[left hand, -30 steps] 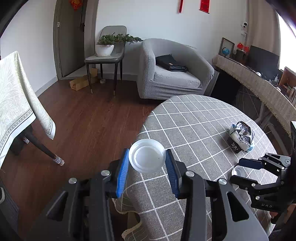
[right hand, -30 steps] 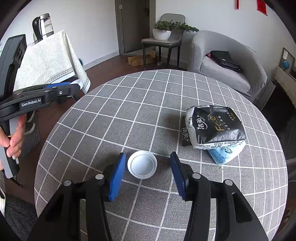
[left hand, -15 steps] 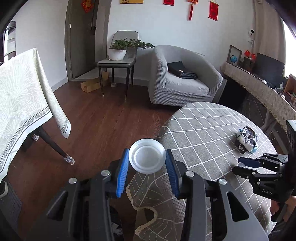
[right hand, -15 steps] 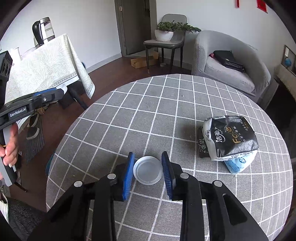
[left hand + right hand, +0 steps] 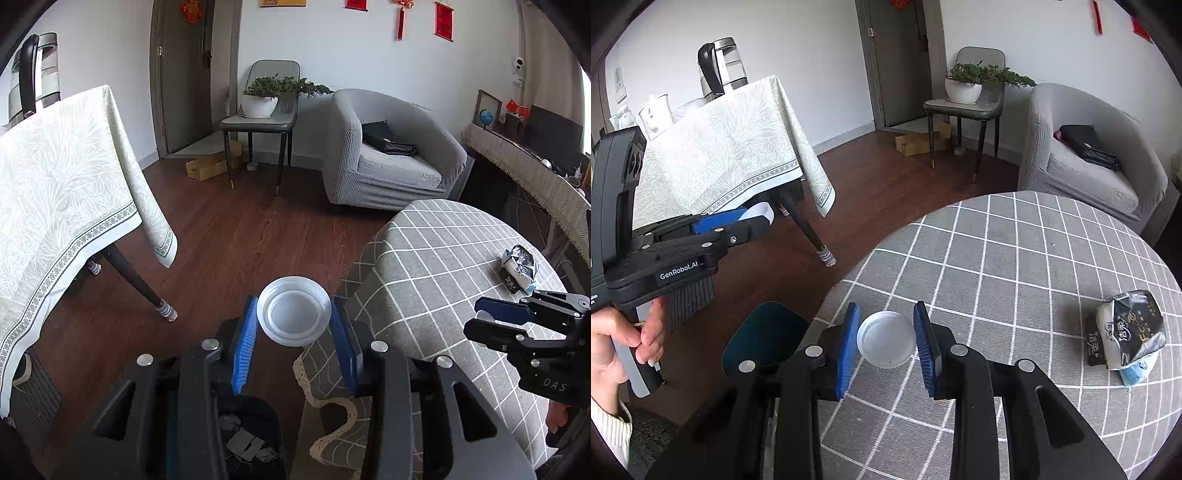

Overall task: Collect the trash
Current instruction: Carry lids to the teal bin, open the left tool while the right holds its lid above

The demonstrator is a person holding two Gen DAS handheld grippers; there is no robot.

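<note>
Grey checked cloth covers your round table [image 5: 1015, 258], which stands in a living room with an armchair [image 5: 391, 155] behind it and a second, cream-clothed table [image 5: 720, 155] off to the left.

Progress, as judged from the scene: collection is under way, not finished. Your left gripper [image 5: 294, 328] carries a white lid [image 5: 294, 315] out past the table's left edge, above the floor and close over a dark bin [image 5: 251, 435] that already shows crumpled scraps inside. I judge the drop comes next. Your right gripper [image 5: 886, 341] has a second white lid [image 5: 886, 339] near the table's left edge; I cannot tell whether it has left the cloth. One crumpled black-and-white packet [image 5: 1126, 332], with a blue scrap under it, lies uncollected toward the table's right edge.

Claws: the left is set narrow, both blue pads pressed on the lid's rim. The right is narrower, its pads against the second lid on either side.
</note>
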